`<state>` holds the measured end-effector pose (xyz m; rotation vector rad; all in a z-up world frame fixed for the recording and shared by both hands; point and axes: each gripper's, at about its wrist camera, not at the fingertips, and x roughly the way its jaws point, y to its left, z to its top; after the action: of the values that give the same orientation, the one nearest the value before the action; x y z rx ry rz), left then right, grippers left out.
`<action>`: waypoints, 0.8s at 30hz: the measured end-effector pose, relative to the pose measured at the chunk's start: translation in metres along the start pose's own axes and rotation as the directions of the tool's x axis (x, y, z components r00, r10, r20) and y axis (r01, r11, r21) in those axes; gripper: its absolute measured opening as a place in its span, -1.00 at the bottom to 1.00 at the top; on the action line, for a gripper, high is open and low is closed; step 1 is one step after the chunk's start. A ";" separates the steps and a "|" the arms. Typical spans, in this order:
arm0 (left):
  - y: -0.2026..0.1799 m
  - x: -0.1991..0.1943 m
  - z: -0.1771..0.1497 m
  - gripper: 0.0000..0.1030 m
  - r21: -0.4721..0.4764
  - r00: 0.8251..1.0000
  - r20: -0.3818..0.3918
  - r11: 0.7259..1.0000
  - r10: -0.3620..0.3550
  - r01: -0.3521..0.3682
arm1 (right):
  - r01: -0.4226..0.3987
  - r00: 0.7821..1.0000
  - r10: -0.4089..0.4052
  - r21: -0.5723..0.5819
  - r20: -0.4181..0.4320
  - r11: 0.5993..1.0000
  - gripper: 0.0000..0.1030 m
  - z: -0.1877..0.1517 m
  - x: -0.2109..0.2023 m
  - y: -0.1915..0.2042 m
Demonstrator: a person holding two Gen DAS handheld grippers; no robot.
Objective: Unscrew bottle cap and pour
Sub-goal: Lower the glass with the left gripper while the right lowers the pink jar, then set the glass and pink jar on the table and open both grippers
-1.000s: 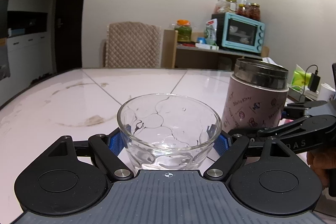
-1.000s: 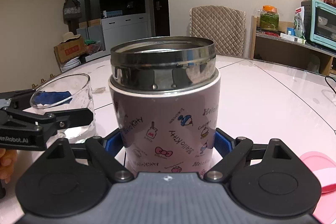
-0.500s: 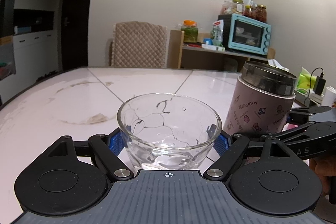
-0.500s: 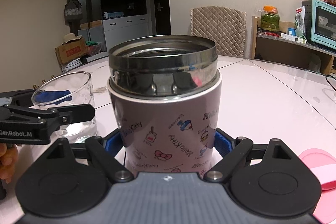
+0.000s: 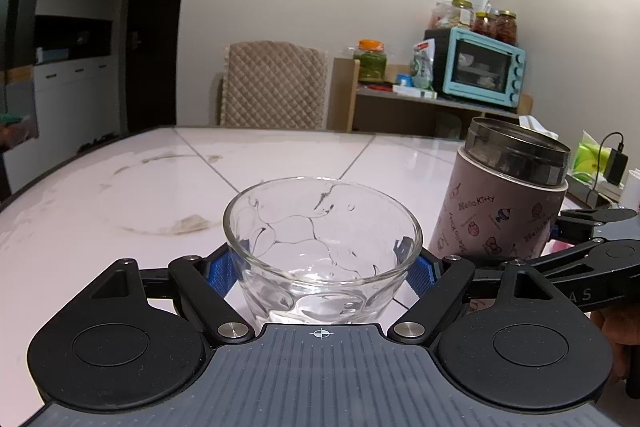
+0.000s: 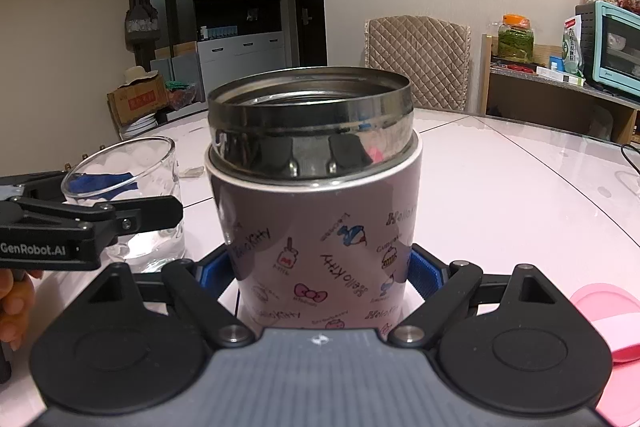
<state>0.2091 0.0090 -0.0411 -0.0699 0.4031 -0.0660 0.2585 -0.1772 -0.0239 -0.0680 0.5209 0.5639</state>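
Left tongs closed on the clear dimpled drinking glass, blue pads pressed against its lower wall on both sides; glass upright, a little clear liquid at the bottom, base on or just off the white tiled table, cannot tell which. Right tongs closed on the mauve Hello Kitty printed flask with steel threaded mouth, blue pads gripping the lower body. Flask is uncapped, mouth open, and tilted: in the left wrist view the flask leans with its top tipped away from the glass, sitting just right of it, not touching. From the right wrist view the glass is just left of the flask, with the left tongs clamped across it. No liquid visible leaving the flask; contents not visible from either view. Pink round lid lies flat on the table at the right edge, beside the right tongs. Table shows a brownish ring stain beyond the glass. Background: beige quilted chair back at the far table edge, teal toaster oven on a wooden shelf with jars on top, green jar with orange lid next to it, black charger with cable far right.
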 end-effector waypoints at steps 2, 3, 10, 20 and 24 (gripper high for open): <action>-0.001 0.000 0.000 0.67 0.001 1.000 -0.001 1.000 0.007 -0.007 | -0.004 1.000 0.004 -0.002 0.000 1.000 0.73 -0.004 -0.001 -0.008; -0.002 0.001 0.000 0.67 0.003 1.000 -0.002 1.000 0.011 -0.011 | -0.004 1.000 0.004 -0.003 0.001 1.000 0.73 -0.004 -0.001 -0.009; 0.000 0.002 -0.001 0.65 -0.010 1.000 -0.019 1.000 0.009 -0.009 | -0.008 1.000 0.008 -0.002 0.001 1.000 0.74 -0.006 -0.001 -0.013; 0.001 0.005 0.000 0.64 -0.012 1.000 -0.029 1.000 0.007 -0.007 | -0.010 1.000 0.010 -0.024 -0.009 1.000 0.89 -0.009 -0.003 -0.018; 0.000 0.004 0.000 0.73 -0.009 1.000 -0.029 1.000 0.002 -0.002 | 0.000 1.000 -0.001 -0.033 -0.023 0.999 0.91 -0.011 -0.004 -0.016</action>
<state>0.2130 0.0090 -0.0431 -0.0775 0.4326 -0.0635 0.2593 -0.1949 -0.0330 -0.1060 0.5345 0.5717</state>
